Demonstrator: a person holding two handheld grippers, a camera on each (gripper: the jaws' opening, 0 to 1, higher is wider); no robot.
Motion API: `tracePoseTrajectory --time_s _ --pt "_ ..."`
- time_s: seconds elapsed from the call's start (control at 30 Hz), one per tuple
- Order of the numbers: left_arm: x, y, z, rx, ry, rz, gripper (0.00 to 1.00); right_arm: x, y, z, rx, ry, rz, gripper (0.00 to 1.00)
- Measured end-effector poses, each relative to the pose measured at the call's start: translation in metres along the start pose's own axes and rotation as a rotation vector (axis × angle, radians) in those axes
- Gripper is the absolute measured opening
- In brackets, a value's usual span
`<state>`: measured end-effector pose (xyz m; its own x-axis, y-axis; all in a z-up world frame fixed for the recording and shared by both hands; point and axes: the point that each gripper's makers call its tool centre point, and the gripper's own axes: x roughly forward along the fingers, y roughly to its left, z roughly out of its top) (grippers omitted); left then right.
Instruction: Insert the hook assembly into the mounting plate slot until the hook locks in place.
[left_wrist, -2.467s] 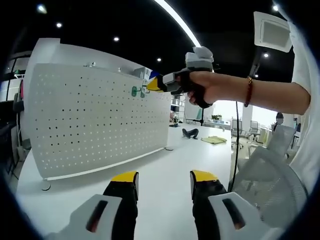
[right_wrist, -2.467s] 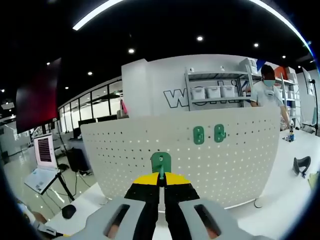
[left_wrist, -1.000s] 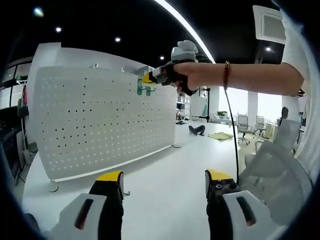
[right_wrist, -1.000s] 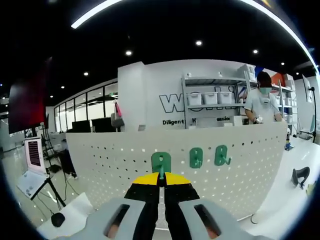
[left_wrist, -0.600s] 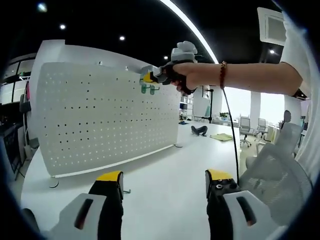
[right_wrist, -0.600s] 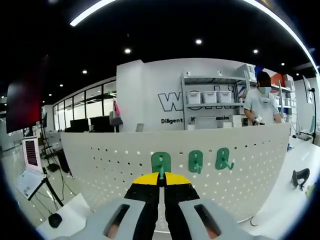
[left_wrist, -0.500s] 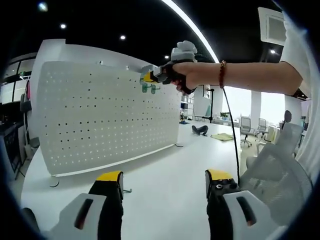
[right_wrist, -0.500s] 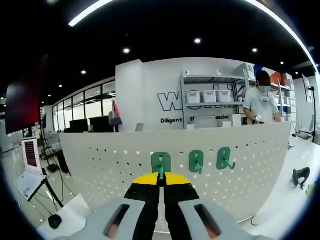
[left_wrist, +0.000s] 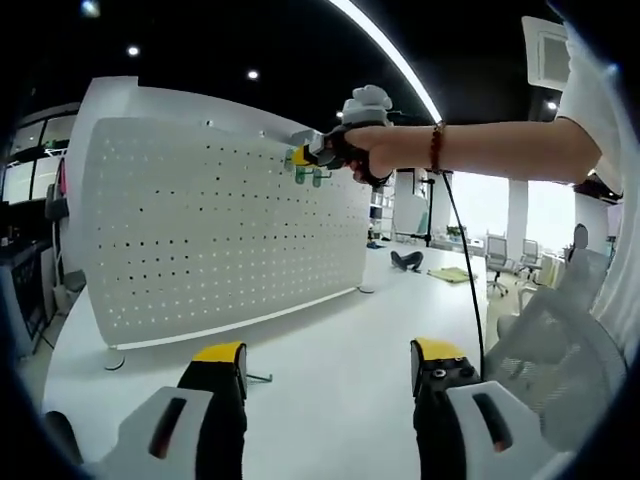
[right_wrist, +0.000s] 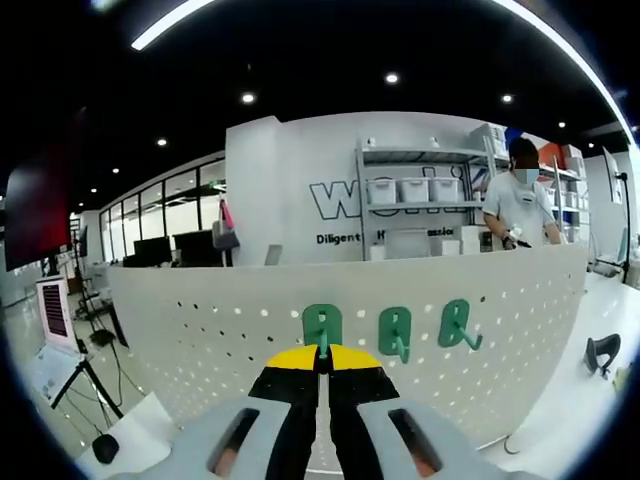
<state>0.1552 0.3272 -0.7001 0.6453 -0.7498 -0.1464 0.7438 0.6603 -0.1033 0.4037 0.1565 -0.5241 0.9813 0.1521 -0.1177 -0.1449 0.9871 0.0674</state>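
White counter (left_wrist: 330, 370) with a pegboard (left_wrist: 200, 240) standing on it. Left claw (left_wrist: 325, 365) hangs released over the counter. Right claw (right_wrist: 320, 357) is clenched on a green hook (right_wrist: 322, 326), at the board's top row beside two mounted hooks (right_wrist: 395, 332).
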Motion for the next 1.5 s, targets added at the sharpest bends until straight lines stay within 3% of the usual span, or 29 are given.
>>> tracePoseTrajectory --time_s 1.03,1.2,1.27,1.5 --pt "0.000 0.016 -0.004 -0.013 0.008 0.033 0.70 0.021 -0.004 -0.010 -0.023 0.041 -0.019 0.01" --pt "-0.002 0.019 -0.004 -0.025 -0.001 0.045 0.70 0.024 -0.003 -0.010 -0.065 0.049 -0.034 0.01" --pt "-0.003 0.019 -0.005 -0.024 0.001 0.047 0.70 0.024 -0.003 -0.010 -0.122 0.061 -0.046 0.01" --pt "-0.002 0.016 -0.007 -0.028 0.005 0.043 0.69 0.023 -0.003 -0.012 -0.130 0.065 -0.048 0.02"
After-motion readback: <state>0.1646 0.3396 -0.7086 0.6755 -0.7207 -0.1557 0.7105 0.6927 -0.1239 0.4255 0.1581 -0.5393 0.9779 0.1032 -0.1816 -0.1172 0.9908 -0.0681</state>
